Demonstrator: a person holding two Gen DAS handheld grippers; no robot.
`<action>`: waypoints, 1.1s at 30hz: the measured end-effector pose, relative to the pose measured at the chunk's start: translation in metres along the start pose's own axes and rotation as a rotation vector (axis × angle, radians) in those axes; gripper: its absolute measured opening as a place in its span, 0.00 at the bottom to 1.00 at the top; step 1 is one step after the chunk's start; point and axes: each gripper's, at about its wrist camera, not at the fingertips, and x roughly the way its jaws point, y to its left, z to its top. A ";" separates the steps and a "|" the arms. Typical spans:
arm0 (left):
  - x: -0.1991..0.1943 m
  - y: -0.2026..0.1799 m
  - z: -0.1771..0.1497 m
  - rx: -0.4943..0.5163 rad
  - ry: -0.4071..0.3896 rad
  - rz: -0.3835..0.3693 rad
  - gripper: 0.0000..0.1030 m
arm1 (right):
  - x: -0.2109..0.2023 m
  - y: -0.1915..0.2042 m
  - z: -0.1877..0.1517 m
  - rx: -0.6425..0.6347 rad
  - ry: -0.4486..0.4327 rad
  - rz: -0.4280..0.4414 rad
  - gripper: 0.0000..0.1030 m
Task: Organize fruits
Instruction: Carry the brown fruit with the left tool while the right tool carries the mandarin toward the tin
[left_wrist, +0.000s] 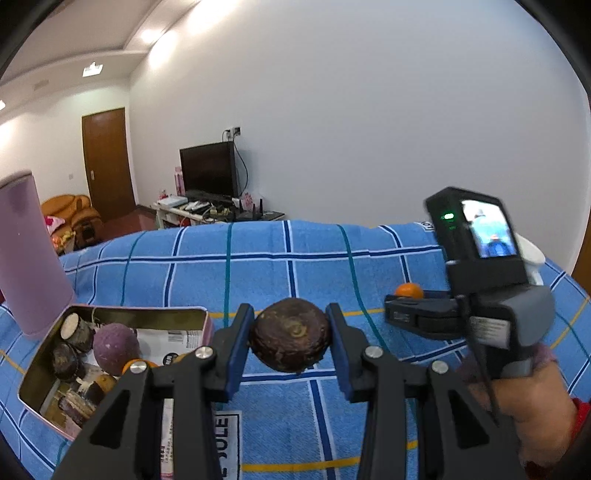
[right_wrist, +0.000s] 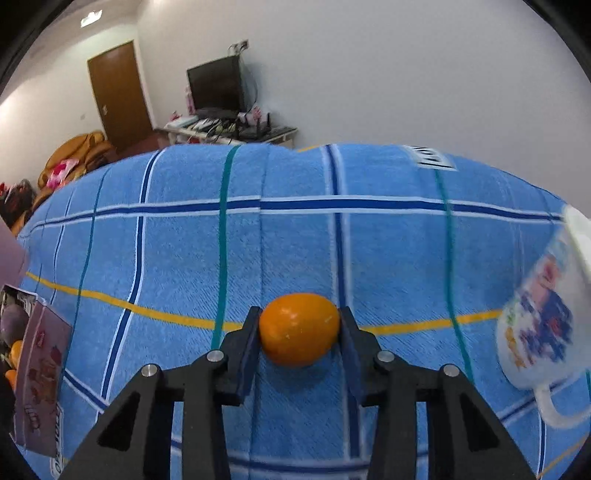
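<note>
My left gripper (left_wrist: 290, 334) is shut on a dark brown round fruit (left_wrist: 290, 334) and holds it above the blue checked cloth (left_wrist: 295, 258). To its left lies an open pink tin (left_wrist: 201, 317) with several fruits inside, among them a purple ball-shaped one (left_wrist: 115, 348) and small oranges. My right gripper (right_wrist: 299, 328) is shut on a small orange fruit (right_wrist: 299, 328) over the cloth. The right gripper also shows in the left wrist view (left_wrist: 413, 314), with the orange fruit (left_wrist: 408, 290) at its tip.
A tall pink cylinder (left_wrist: 26, 251) stands behind the tin. A white printed mug (right_wrist: 539, 317) stands at the right on the cloth. The tin's wall (right_wrist: 42, 373) shows at the far left in the right wrist view. A TV and door lie beyond.
</note>
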 end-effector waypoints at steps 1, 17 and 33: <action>0.000 0.000 0.000 0.000 -0.002 -0.003 0.41 | -0.008 -0.003 -0.005 0.010 -0.016 0.000 0.41; -0.019 -0.005 -0.012 0.035 -0.057 0.036 0.41 | -0.126 0.001 -0.087 0.026 -0.349 -0.039 0.41; -0.031 0.000 -0.014 0.019 -0.058 0.026 0.41 | -0.142 0.008 -0.102 0.038 -0.395 -0.019 0.41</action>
